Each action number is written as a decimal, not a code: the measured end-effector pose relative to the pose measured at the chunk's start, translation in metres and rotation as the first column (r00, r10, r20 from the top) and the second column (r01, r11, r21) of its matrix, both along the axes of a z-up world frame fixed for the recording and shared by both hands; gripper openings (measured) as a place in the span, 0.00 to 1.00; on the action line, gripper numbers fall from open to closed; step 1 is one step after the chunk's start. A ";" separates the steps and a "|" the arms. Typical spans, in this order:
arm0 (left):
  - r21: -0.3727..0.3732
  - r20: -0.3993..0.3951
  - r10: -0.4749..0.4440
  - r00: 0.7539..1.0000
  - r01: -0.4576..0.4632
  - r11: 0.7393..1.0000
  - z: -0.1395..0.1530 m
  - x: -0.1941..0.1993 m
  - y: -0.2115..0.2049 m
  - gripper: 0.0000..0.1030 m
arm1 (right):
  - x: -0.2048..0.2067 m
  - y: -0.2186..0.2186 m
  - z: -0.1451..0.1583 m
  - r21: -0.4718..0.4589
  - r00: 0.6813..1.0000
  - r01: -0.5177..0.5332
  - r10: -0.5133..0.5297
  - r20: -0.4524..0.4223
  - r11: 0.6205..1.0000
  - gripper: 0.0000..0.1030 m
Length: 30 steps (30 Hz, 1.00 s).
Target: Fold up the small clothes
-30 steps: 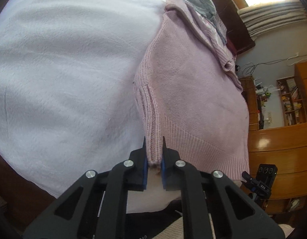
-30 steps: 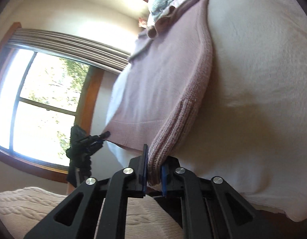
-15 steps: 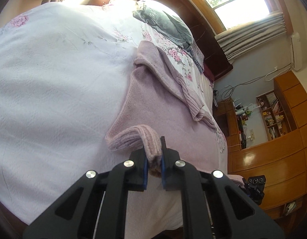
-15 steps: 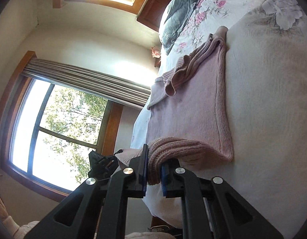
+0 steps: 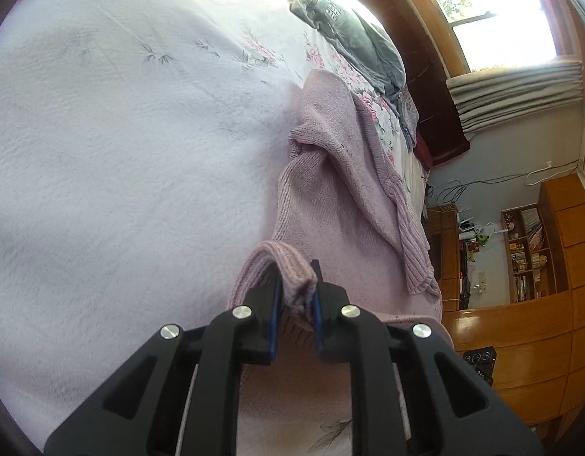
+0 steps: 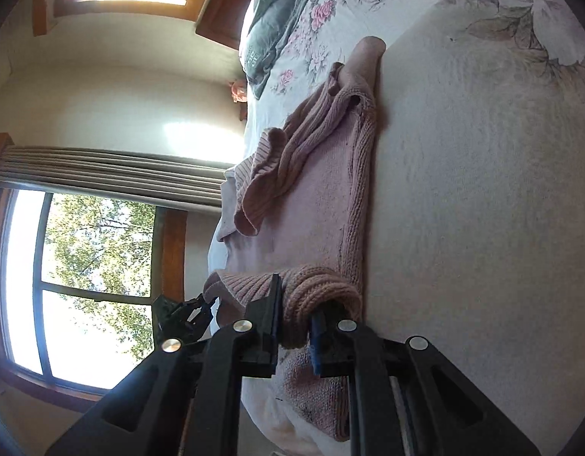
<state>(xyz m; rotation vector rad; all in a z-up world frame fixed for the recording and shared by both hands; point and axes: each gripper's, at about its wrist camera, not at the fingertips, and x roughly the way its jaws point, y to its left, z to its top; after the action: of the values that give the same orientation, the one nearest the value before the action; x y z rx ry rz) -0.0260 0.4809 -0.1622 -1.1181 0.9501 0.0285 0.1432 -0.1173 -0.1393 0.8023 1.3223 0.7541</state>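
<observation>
Left gripper [image 5: 295, 306], right gripper [image 6: 295, 328] each pinching pink sweater [image 5: 341, 205] hem; grey garment [image 5: 353, 38] beyond on bedspread [image 5: 121, 133].

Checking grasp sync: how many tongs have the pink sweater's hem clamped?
2. Left tongs pinch one hem corner of the pink sweater; right tongs pinch the other.

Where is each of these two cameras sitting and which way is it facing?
Left wrist: behind the left gripper, looking along the bed toward a wooden bookshelf; its black fingers show.
Right wrist: behind the right gripper, facing a curtained window; the other gripper shows.
Both see the pink knitted sweater, hem clamped.
</observation>
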 end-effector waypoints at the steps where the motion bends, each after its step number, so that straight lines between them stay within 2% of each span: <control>1: -0.017 0.009 0.005 1.000 -0.005 1.000 0.001 -0.001 0.003 0.16 | 0.002 -0.002 -0.001 0.005 1.000 0.004 -0.004 -0.010 1.000 0.14; 2: -0.030 0.026 0.019 0.999 -0.018 0.999 0.003 -0.004 0.006 0.17 | 0.003 -0.004 -0.001 0.013 1.000 0.007 -0.007 -0.012 1.000 0.17; 4: -0.040 0.048 0.065 0.997 -0.063 0.997 0.010 -0.014 0.016 0.29 | 0.005 -0.010 0.004 -0.007 1.000 0.026 -0.026 0.017 1.000 0.26; 6: -0.030 0.070 0.085 0.994 -0.083 0.996 0.019 -0.023 0.023 0.30 | 0.006 -0.018 0.010 -0.023 0.998 0.041 -0.040 0.040 0.999 0.37; 9: 0.090 0.070 0.029 0.997 -0.035 0.995 0.036 -0.024 0.020 0.30 | 0.000 -0.026 0.025 -0.092 0.993 0.053 -0.043 0.108 0.994 0.44; 11: 0.187 0.056 -0.046 0.997 0.035 0.982 0.045 -0.016 0.008 0.33 | -0.006 -0.026 0.034 -0.113 0.989 0.051 -0.034 0.145 0.992 0.50; 12: 0.231 0.042 -0.083 0.996 0.071 0.970 0.047 -0.011 0.000 0.37 | -0.008 -0.024 0.038 -0.111 0.987 0.047 -0.029 0.158 0.993 0.51; 16: 0.350 -0.016 -0.200 0.980 0.193 0.916 0.045 0.018 -0.027 0.43 | -0.015 -0.008 0.047 -0.141 0.981 0.019 0.008 0.192 0.990 0.52; 21: 0.492 -0.116 -0.288 0.951 0.307 0.815 0.036 0.050 -0.054 0.47 | -0.021 0.012 0.055 -0.207 0.972 -0.022 0.069 0.225 0.978 0.52; 24: 0.537 -0.168 -0.313 0.935 0.353 0.766 0.029 0.059 -0.062 0.47 | -0.024 0.020 0.055 -0.248 0.967 -0.046 0.105 0.232 0.968 0.53; 27: 0.556 -0.203 -0.312 0.928 0.371 0.744 0.026 0.063 -0.062 0.45 | -0.026 0.026 0.053 -0.277 0.965 -0.060 0.127 0.229 0.959 0.53; 29: 0.555 -0.198 -0.315 0.928 0.372 0.744 0.025 0.063 -0.061 0.25 | -0.026 0.029 0.052 -0.292 0.963 -0.069 0.140 0.230 0.954 0.53; 30: 0.548 -0.187 -0.325 0.927 0.373 0.749 0.026 0.062 -0.061 0.12 | -0.026 0.031 0.052 -0.301 0.962 -0.073 0.147 0.232 0.951 0.53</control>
<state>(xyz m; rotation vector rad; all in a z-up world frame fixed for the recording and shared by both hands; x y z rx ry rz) 0.0358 0.4200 -0.1361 -0.3633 1.1149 0.0515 0.1171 -0.0862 -0.0874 0.3854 1.2173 0.7039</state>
